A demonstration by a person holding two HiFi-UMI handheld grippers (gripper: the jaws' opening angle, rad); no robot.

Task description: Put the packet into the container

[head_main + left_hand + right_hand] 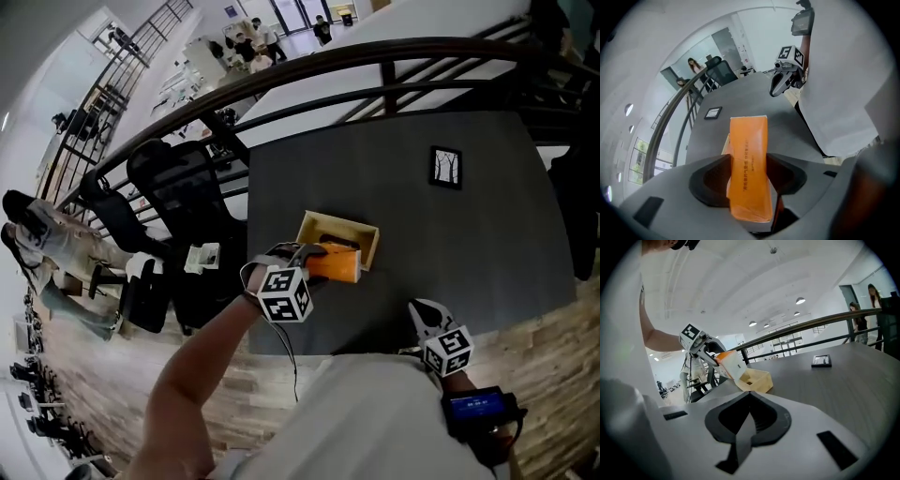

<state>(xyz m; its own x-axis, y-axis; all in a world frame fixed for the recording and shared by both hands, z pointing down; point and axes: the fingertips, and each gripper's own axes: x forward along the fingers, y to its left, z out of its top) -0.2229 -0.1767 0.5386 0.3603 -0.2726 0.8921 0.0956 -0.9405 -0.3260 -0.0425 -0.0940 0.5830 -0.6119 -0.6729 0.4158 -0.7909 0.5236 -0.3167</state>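
The dark table (487, 187) stretches away ahead of both grippers. Its near edge lies just under the right gripper (749, 401), and a curved railing (375, 56) bounds it far beyond the tips of both.

The container (367, 246), a shallow pale open box, sits flat on the table with its mouth upward. It is directly ahead of and below the left gripper (317, 258), and well ahead and to the left of the right one. Sitting that way, it can likely take a load from above without being steadied.

The orange packet (749, 164) is clamped flat between the left gripper's jaws by its rear part. Most of its length sticks out past the tips, slanting down toward the box. Its far end is over the container's near rim, and I cannot tell whether it touches it. Gripping the back end probably leaves the leading end free to go in first, so the jaws need not enter the box. The packet is not yet inside.

The right gripper has its jaws pressed together on nothing and is aimed low across the table. It seems parked to the side, out of the left one's path.

A small framed card (445, 167) lies far beyond both grippers and plays no part.
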